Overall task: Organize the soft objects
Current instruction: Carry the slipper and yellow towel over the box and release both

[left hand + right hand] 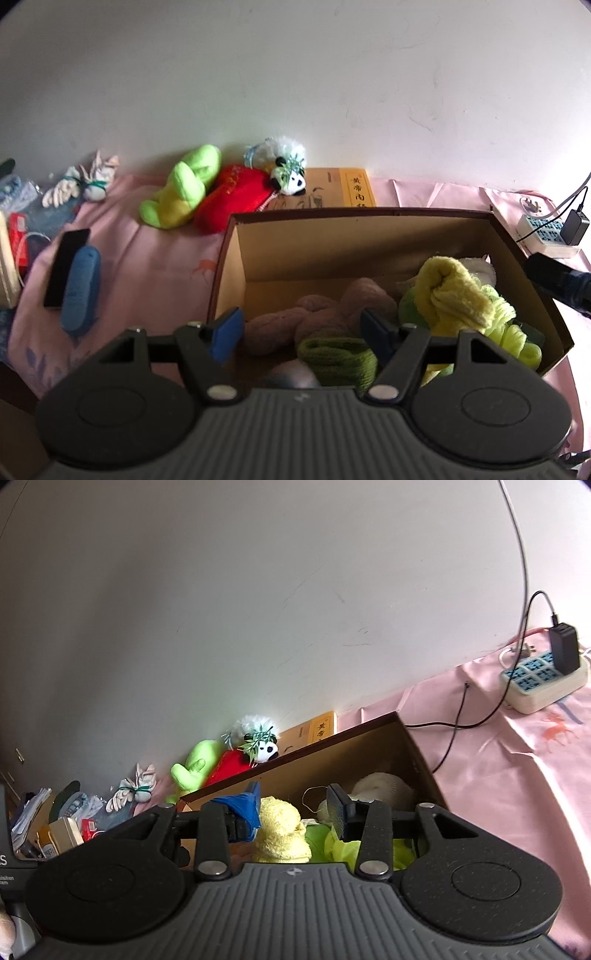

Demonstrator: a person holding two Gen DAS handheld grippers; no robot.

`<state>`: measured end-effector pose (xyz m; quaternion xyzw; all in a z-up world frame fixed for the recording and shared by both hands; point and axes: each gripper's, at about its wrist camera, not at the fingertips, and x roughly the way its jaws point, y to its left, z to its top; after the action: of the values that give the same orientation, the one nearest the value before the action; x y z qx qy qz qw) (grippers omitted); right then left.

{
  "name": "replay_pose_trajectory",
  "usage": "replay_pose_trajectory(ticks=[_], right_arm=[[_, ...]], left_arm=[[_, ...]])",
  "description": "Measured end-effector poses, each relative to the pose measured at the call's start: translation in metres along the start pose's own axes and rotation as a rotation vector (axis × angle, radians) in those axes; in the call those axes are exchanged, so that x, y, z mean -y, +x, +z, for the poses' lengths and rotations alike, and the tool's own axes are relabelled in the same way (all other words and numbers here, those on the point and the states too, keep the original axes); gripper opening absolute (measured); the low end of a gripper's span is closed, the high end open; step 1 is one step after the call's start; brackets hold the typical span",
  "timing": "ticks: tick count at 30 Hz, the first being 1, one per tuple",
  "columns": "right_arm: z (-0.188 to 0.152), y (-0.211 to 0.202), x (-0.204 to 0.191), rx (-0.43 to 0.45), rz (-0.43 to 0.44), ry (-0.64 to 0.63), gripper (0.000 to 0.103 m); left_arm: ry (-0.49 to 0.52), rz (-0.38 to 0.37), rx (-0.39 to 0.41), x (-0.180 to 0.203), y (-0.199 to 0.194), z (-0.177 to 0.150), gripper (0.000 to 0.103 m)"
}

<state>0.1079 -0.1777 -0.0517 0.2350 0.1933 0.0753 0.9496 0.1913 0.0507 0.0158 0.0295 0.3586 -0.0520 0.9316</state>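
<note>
An open cardboard box (236,258) (417,753) stands on a pink cloth. Inside lie a mauve plush (317,317), a yellow towel (454,291) (280,830), a dark green knit piece (340,358), lime fabric (332,843) and a white plush (380,786). My left gripper (301,334) is open and empty above the box's near edge. My right gripper (295,808) is open and empty, its fingers on either side of the yellow towel. Behind the box by the wall lie a green plush (181,188) (194,768), a red plush (232,195) and a small panda (291,177) (264,747).
A yellow book (332,188) lies behind the box. A blue oblong object (81,288) and a black slab (66,266) lie left of it. White cloth bundles (85,181) and clutter sit far left. A power strip (546,236) (543,679) with charger and cables sits right.
</note>
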Motion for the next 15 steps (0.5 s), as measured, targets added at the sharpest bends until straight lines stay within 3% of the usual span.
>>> replay_pose_trajectory(ticks=[11,15], right_arm=[[-0.006,-0.038,-0.019,-0.013,-0.033,-0.087,0.024],[-0.012,-0.052,-0.030,0.006,-0.054,-0.142,0.024]], left_arm=[[0.025,0.036,0.026,0.011,-0.036,-0.007,0.076],[0.043,0.069,0.026,0.016,-0.046,-0.015,0.086]])
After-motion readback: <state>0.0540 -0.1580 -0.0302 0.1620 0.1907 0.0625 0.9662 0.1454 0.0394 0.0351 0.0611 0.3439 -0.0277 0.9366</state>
